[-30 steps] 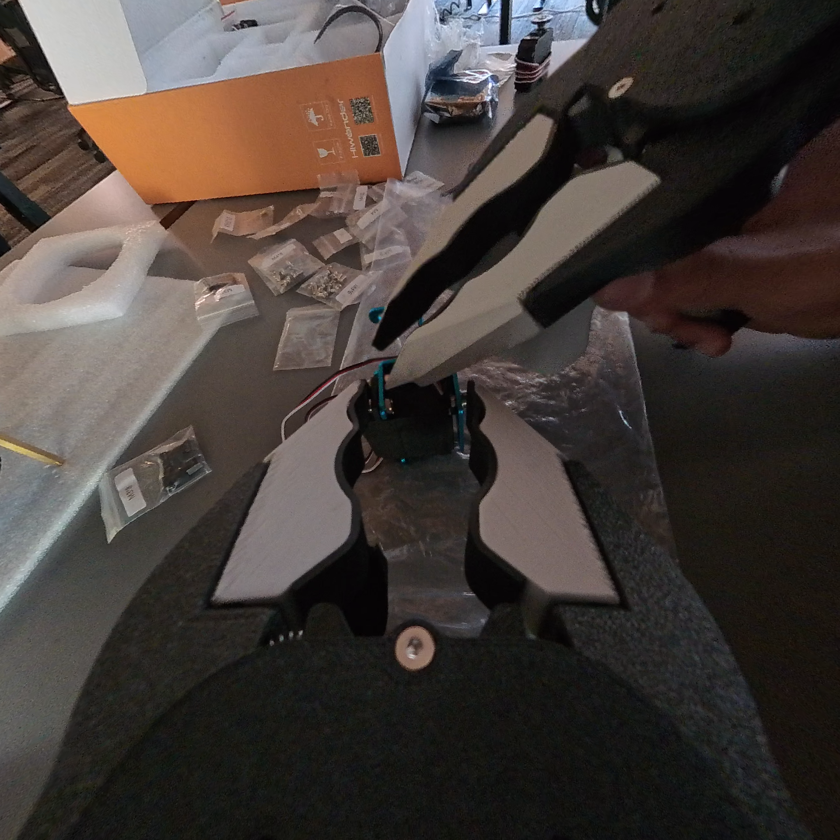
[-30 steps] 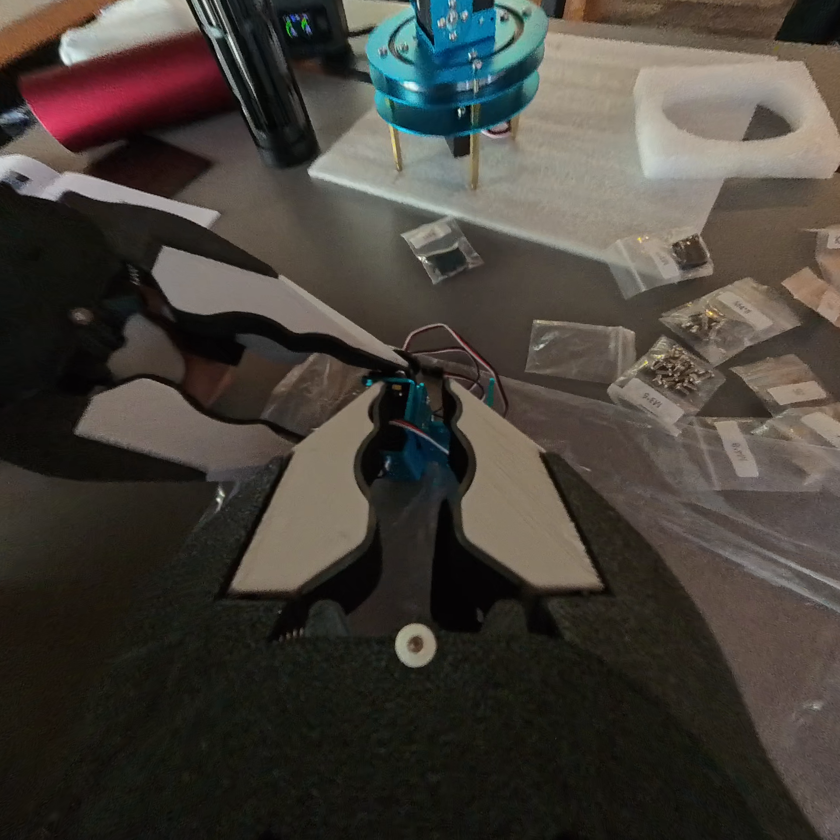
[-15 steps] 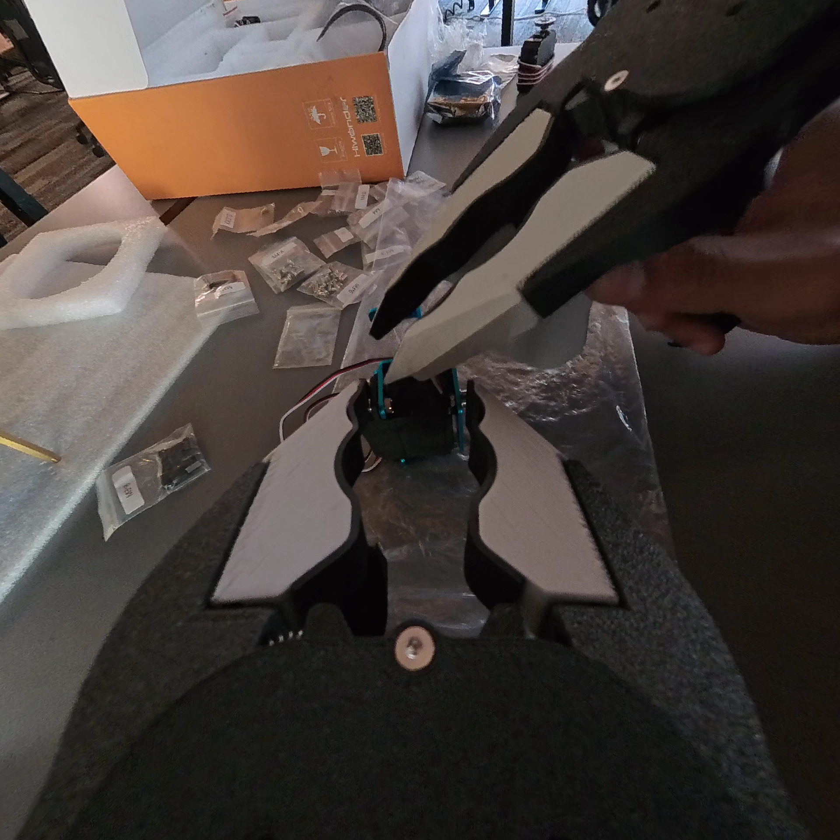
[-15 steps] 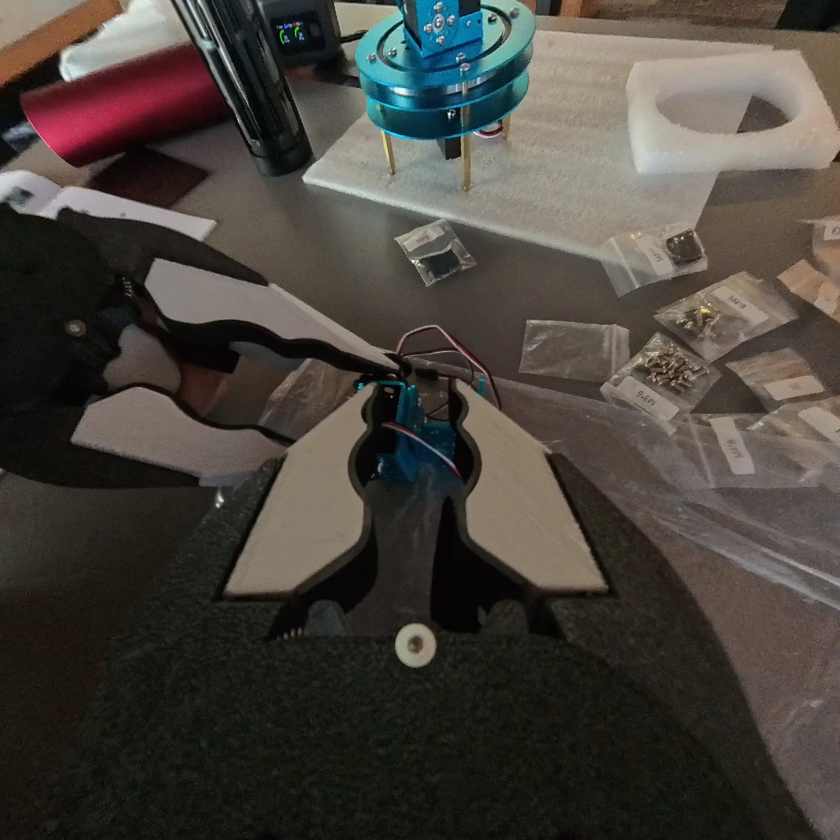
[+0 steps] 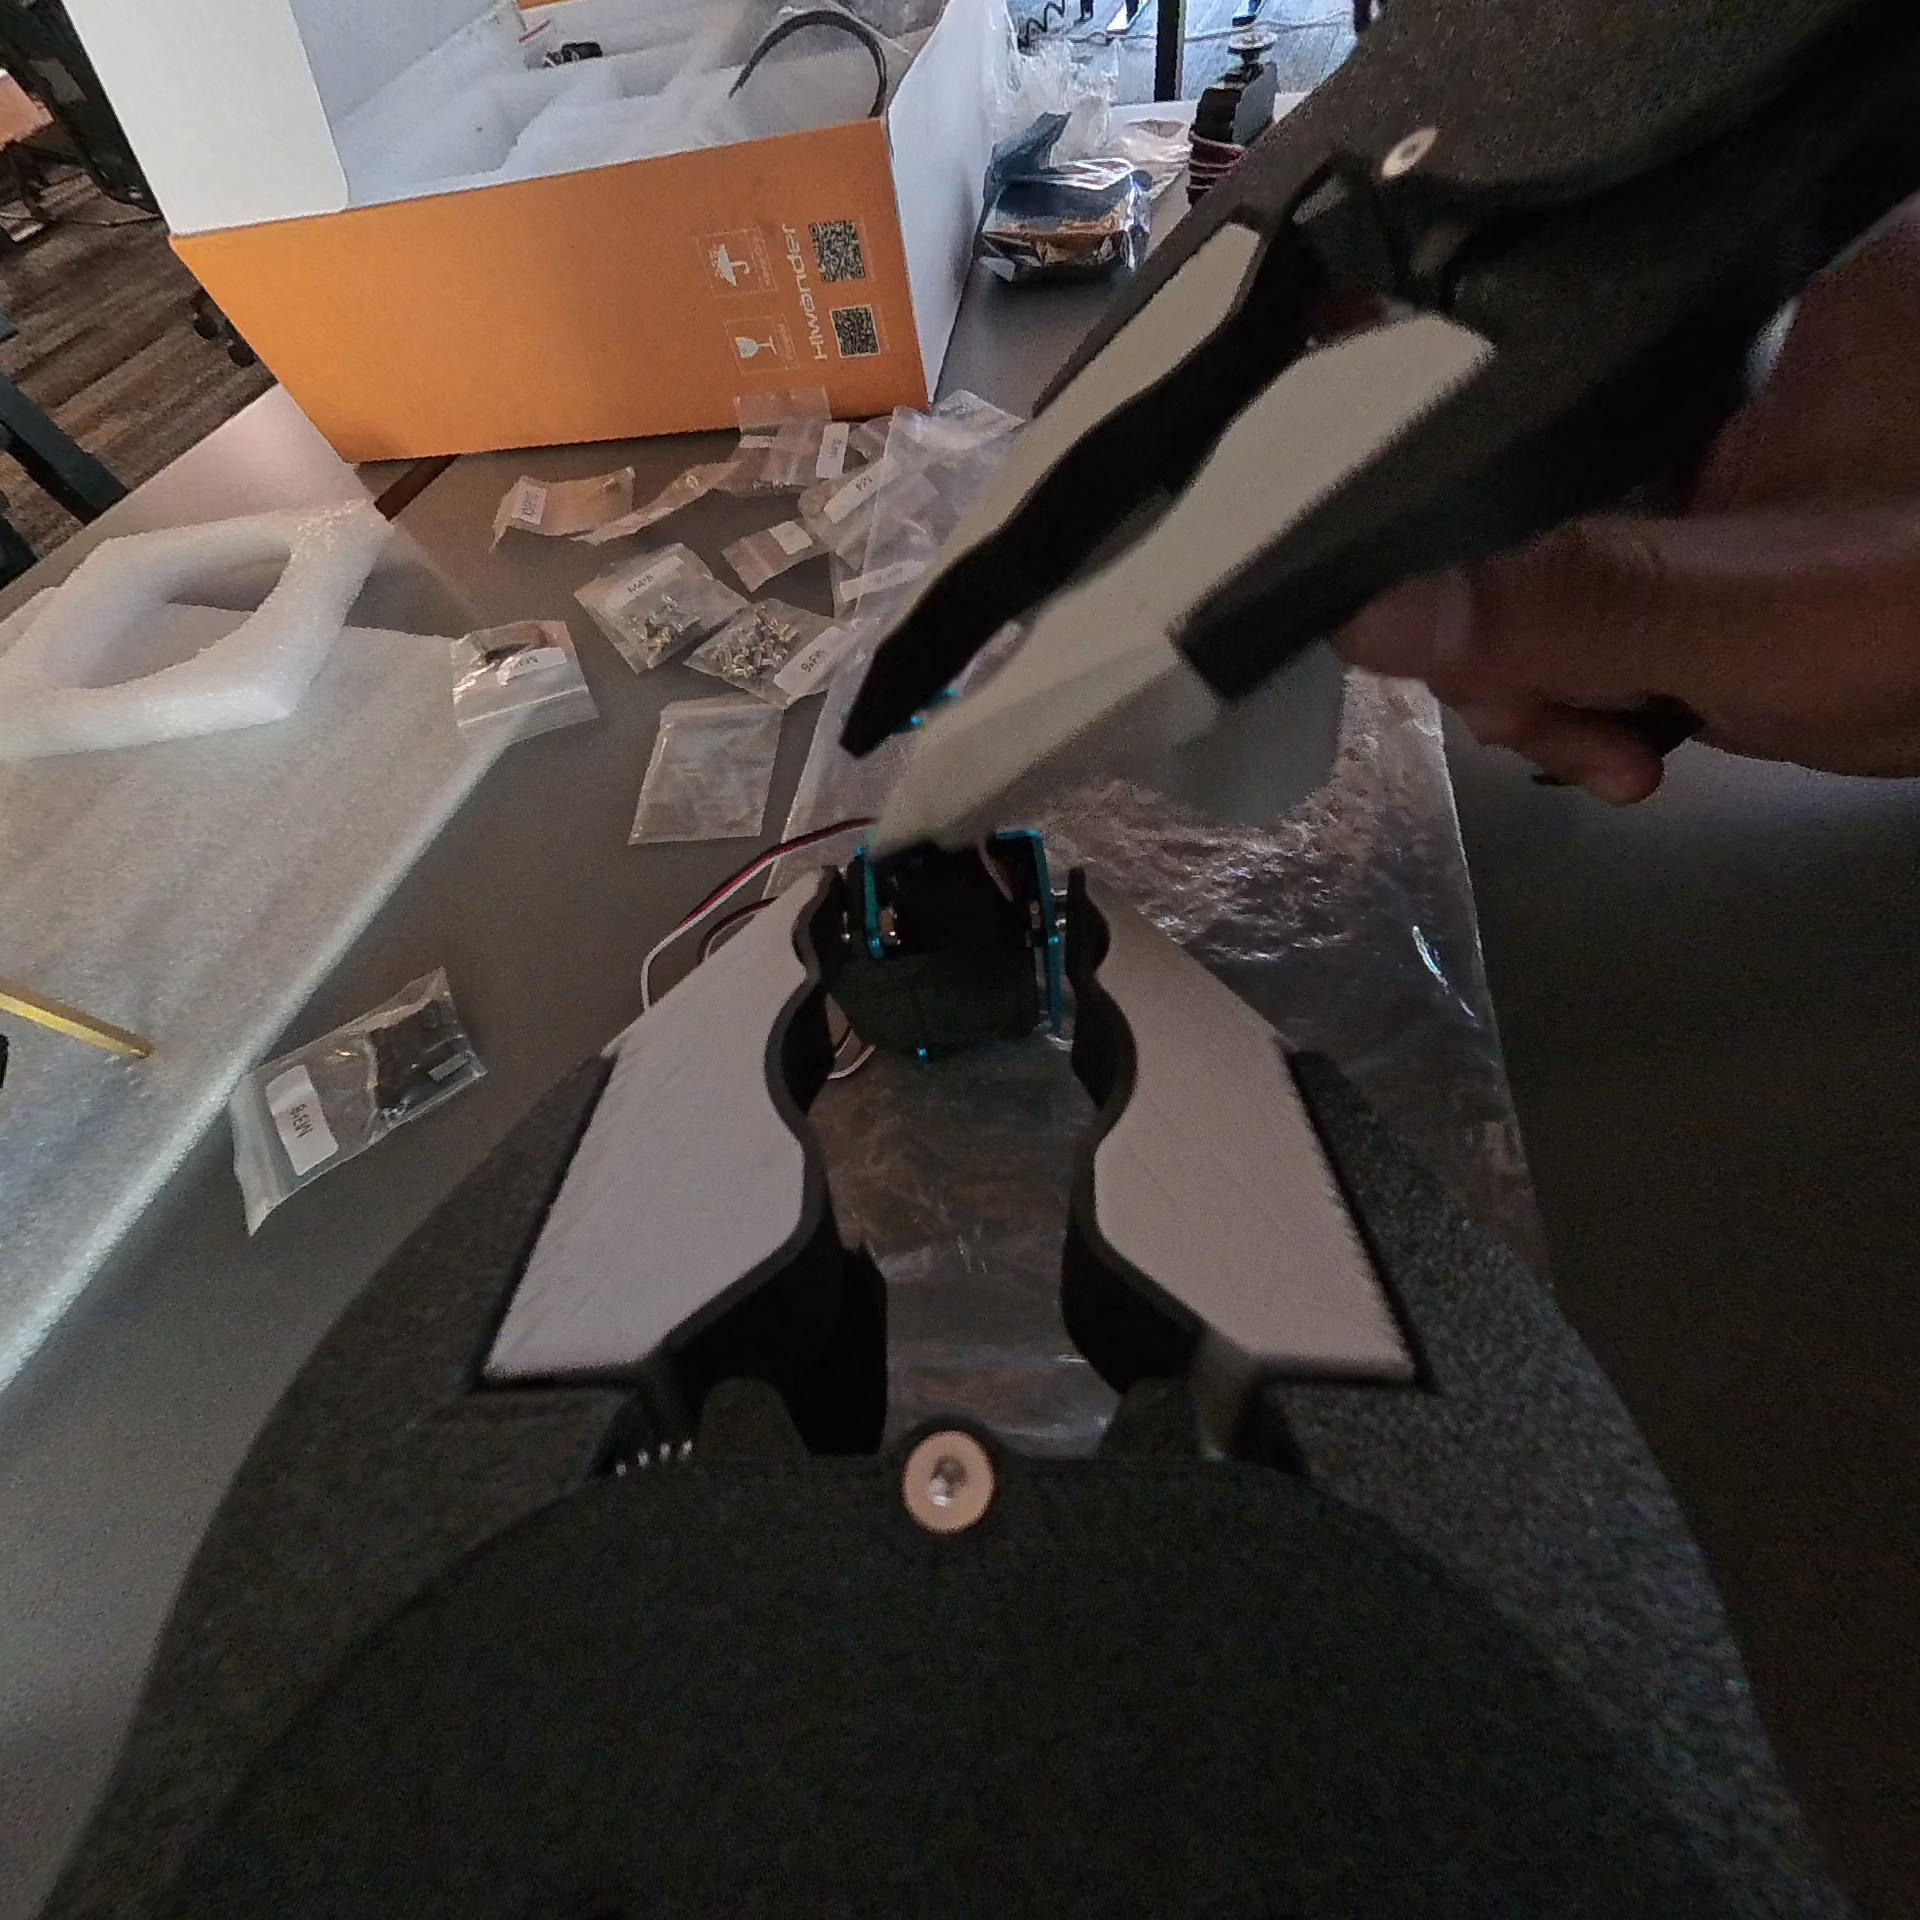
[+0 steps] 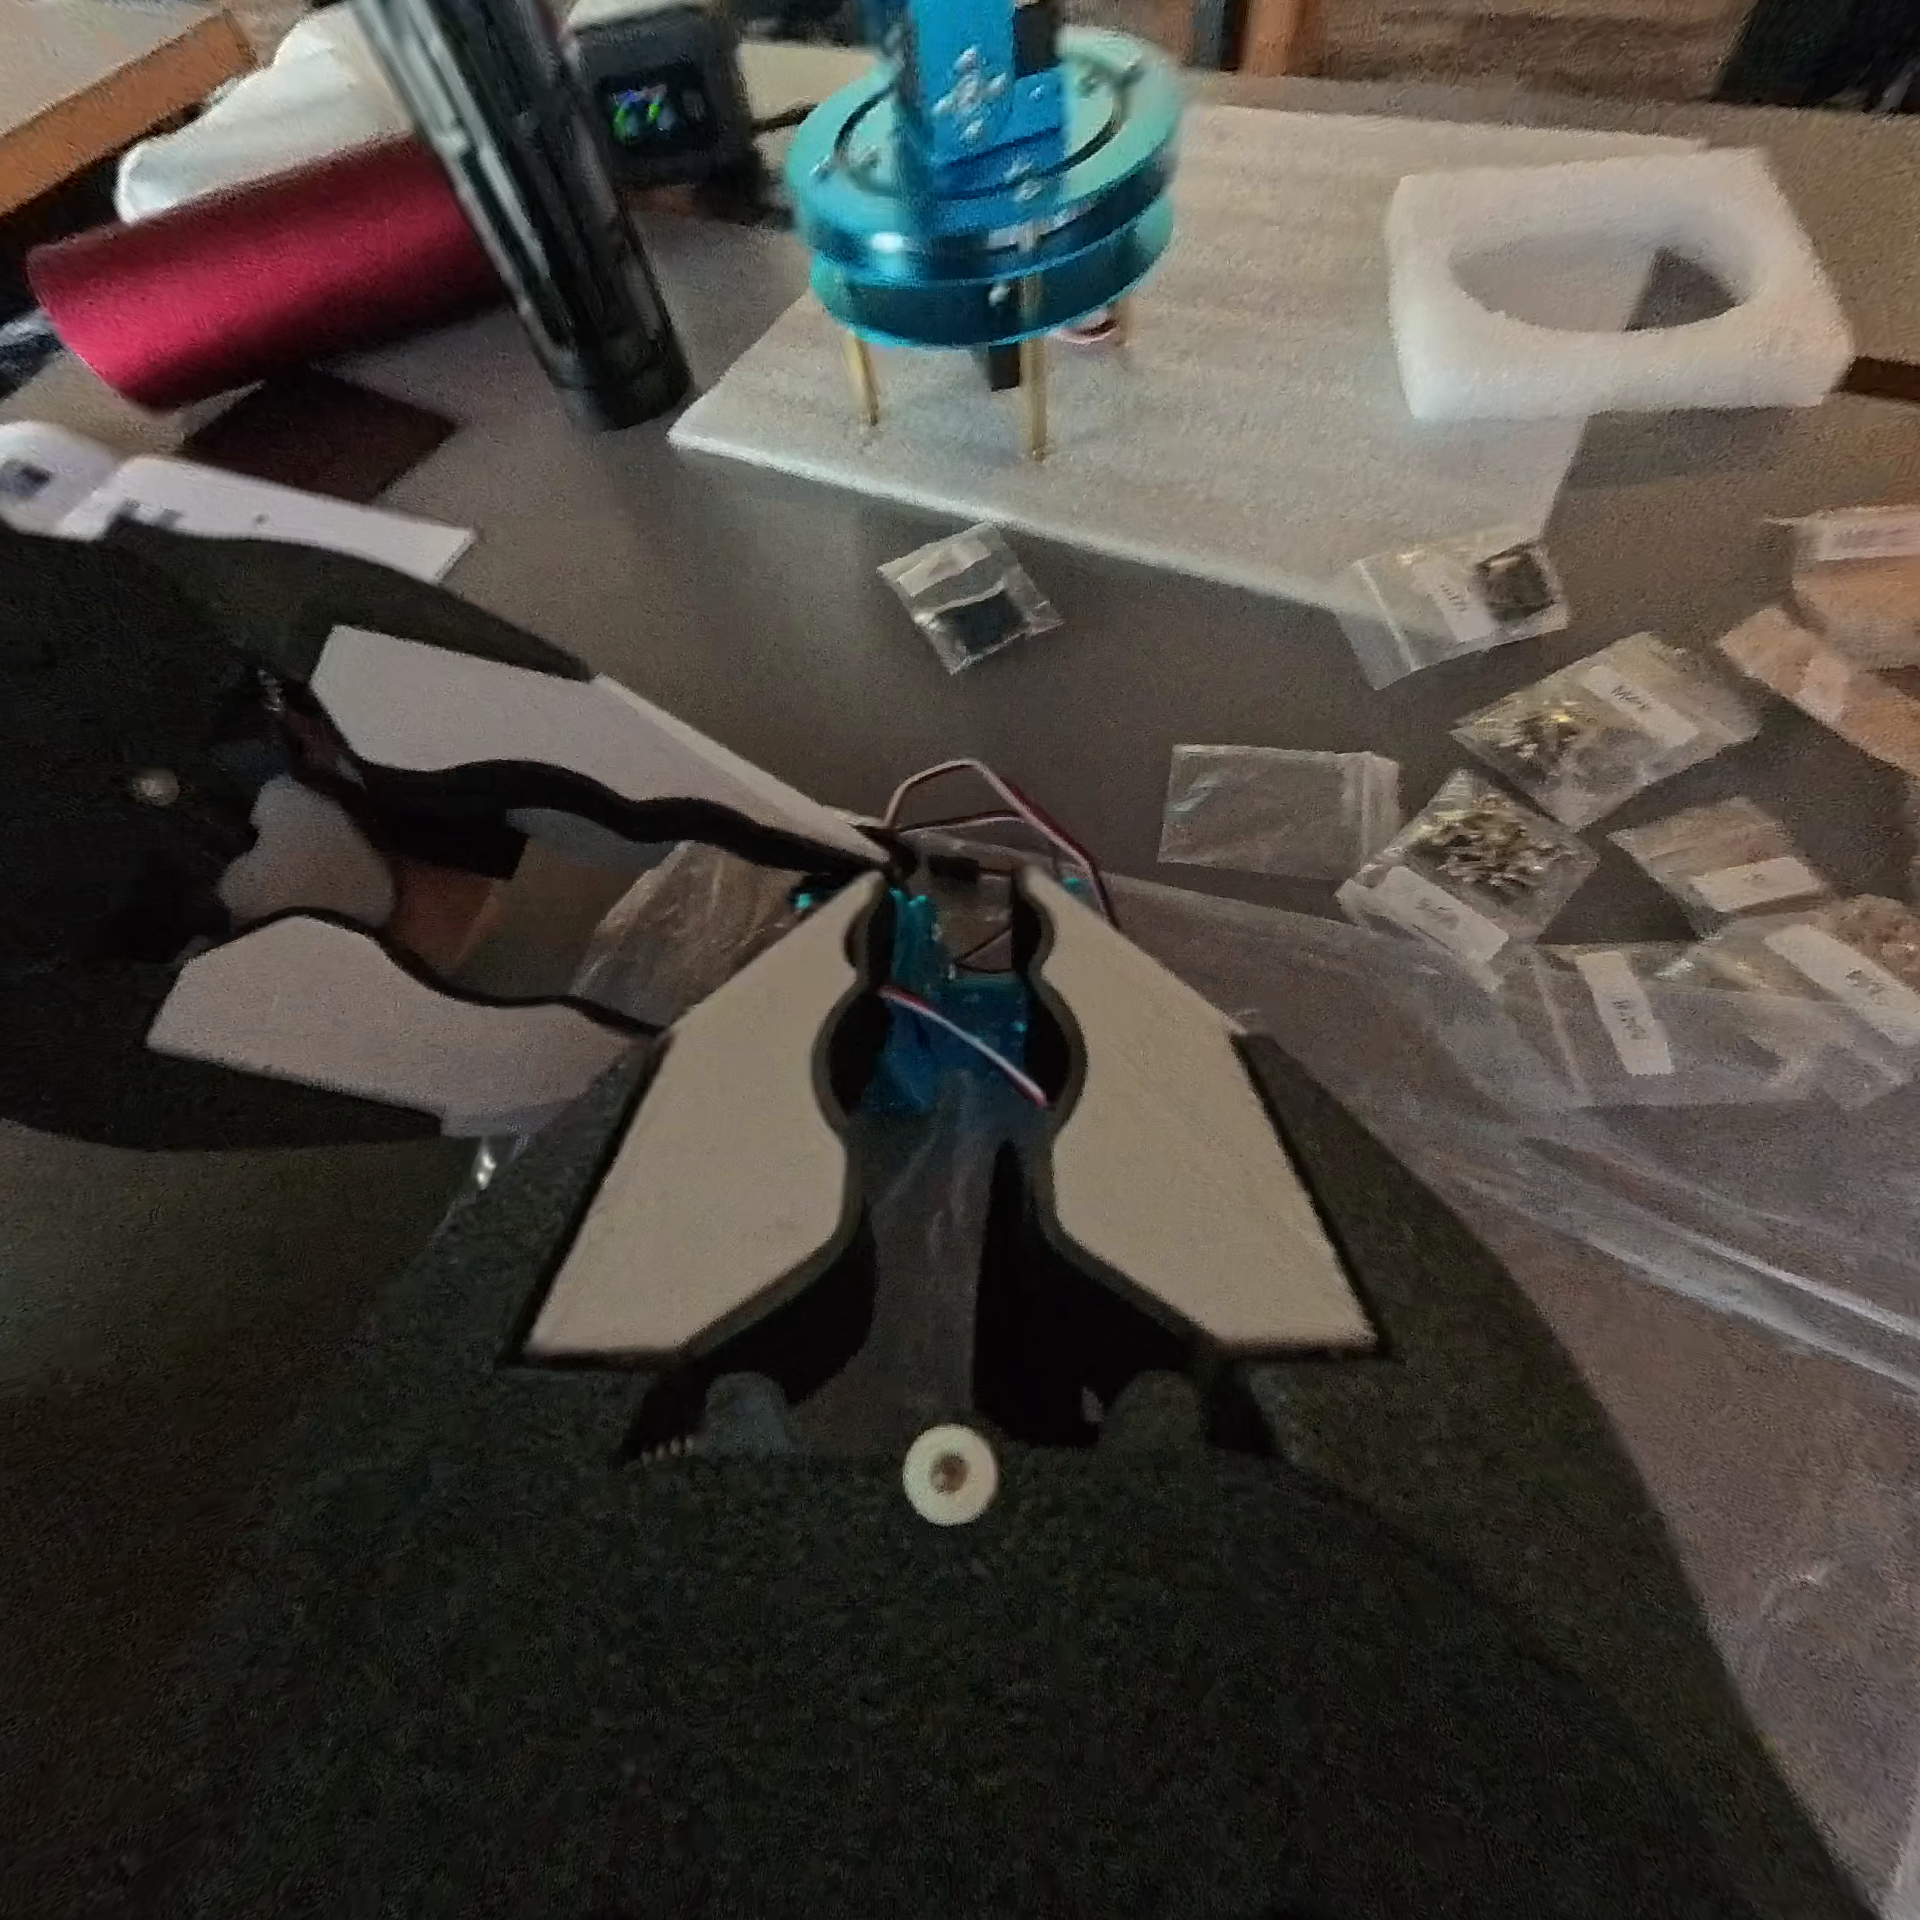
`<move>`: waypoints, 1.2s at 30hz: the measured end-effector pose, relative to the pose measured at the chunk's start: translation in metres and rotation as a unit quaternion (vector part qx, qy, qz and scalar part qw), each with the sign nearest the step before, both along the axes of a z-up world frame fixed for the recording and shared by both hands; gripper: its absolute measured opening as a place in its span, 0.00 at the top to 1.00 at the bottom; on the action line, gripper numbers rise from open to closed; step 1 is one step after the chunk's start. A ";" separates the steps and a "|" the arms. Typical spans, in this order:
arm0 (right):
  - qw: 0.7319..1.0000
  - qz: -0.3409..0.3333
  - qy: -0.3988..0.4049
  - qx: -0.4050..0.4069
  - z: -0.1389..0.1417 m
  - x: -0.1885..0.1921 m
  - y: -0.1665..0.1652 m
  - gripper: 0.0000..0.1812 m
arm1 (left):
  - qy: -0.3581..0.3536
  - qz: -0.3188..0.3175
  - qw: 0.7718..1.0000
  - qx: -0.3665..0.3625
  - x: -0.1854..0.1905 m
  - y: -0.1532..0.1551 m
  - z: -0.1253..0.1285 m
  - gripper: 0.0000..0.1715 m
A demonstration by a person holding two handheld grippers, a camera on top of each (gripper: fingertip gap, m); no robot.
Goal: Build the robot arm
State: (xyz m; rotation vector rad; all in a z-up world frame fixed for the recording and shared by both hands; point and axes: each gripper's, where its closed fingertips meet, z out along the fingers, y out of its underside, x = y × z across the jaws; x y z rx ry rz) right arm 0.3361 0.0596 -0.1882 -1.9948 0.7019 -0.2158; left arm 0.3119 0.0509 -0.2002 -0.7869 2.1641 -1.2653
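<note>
Grey table point(image 5: 1662, 1039) strewn with small clear parts bags point(image 5: 764, 649); orange cardboard box point(image 5: 582, 270) at rear. The left gripper point(image 5: 945, 914) stands narrow, clamped on the sides of the black servo in its blue metal bracket point(image 5: 940, 966), held just above a crinkled clear plastic sheet point(image 5: 1278, 862). The right gripper point(image 6: 956, 894) is narrow about the bracket's top; whether it grips cannot be told. Since half a second ago the left hold is unchanged; the right view has shifted and blurred. Red, white and black wires point(image 6: 935, 784) loop off the servo.
</note>
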 end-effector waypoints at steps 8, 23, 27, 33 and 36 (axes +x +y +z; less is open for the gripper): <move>0.999 0.018 -0.025 -0.006 0.003 -0.010 0.003 0.89 | 0.000 0.000 1.000 0.000 0.000 0.000 0.000 0.75; 0.999 0.014 -0.032 -0.021 0.000 -0.006 0.004 0.90 | 0.000 0.001 1.000 0.000 0.000 0.000 0.000 0.75; 0.999 0.005 -0.040 -0.007 0.011 0.000 -0.005 0.94 | 0.000 0.000 1.000 0.000 0.000 0.000 0.000 0.75; 0.999 0.029 -0.032 -0.027 -0.004 -0.012 0.006 0.92 | 0.000 0.001 1.000 0.000 0.000 0.000 0.000 0.75; 1.000 0.021 -0.017 -0.016 -0.001 -0.006 0.002 0.88 | 0.001 0.001 1.000 -0.002 0.000 0.000 0.000 0.75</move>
